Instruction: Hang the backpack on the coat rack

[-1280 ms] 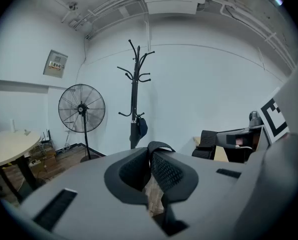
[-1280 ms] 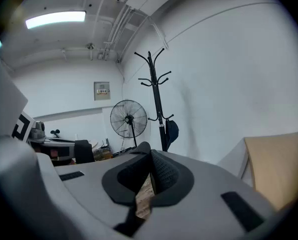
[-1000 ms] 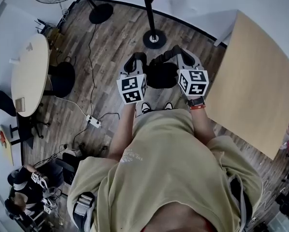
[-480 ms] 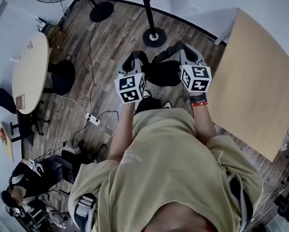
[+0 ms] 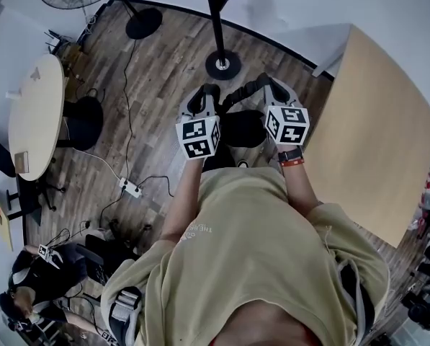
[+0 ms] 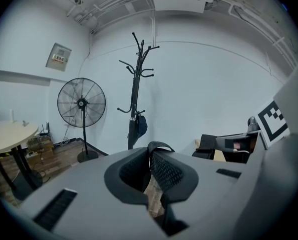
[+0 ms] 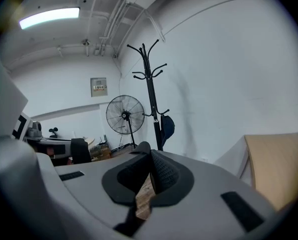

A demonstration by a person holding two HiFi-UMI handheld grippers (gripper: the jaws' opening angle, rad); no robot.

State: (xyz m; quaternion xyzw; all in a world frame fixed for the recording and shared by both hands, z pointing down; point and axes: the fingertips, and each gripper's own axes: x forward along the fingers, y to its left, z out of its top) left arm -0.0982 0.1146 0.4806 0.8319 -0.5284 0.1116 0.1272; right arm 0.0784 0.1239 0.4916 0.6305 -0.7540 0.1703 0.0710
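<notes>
- My head camera looks steeply down past my chest at the wooden floor [image 5: 164,85], with my left claw [image 5: 204,94] and right claw [image 5: 263,85] close beneath it.
- The left claw's camera sits just behind its jaws and faces about level toward the white wall. The backpack strap [image 6: 158,145] pinched there is nearest the lens.
- The right claw's camera faces the same wall, tilted slightly upward.
- All three views share the coat rack [image 6: 135,104] and the fan [image 6: 82,103].

No legible text or labels.
</notes>
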